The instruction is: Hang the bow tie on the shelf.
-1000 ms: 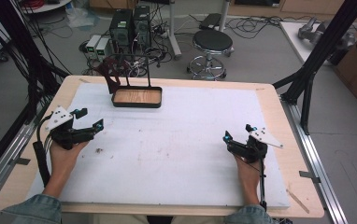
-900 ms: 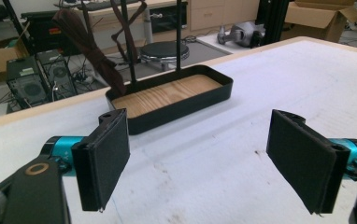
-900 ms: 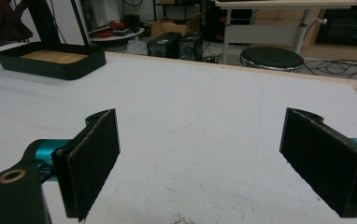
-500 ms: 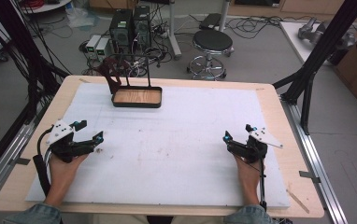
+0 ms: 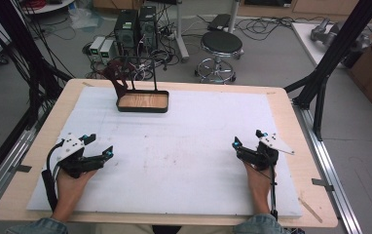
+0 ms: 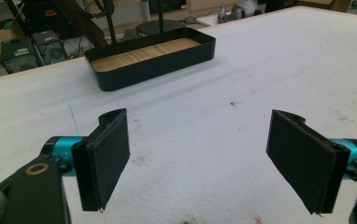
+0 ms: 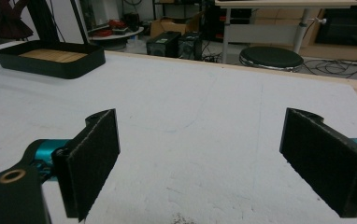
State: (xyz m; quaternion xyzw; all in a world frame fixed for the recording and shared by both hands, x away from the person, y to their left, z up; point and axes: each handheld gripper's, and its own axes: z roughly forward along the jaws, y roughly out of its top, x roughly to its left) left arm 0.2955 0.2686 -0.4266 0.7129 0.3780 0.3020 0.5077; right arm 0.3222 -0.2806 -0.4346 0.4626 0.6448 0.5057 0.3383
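Change, left gripper (image 5: 99,146): shifted nearer the person and lower on the mat than a second ago; now at the near left.
Change, right gripper (image 5: 247,141): same spot at the near right; no visible shift.
Left jaws: spread wide, nothing between the pads (image 6: 106,156); bare mat in the gap.
Right jaws: spread wide, holding nothing; pads (image 7: 92,156) flat, black, felt-like.
Tray (image 5: 142,108): far left-centre of the mat, well apart from both grippers.
Tray axis: long side across the table, parallel to the far edge.
Tray build: shallow black rounded-corner rectangle, wood-grain floor; thin black wire frame rising from the back rim.
Foam mat (image 5: 189,141): white, matte, faintly speckled, on a pale wooden table (image 5: 298,161).
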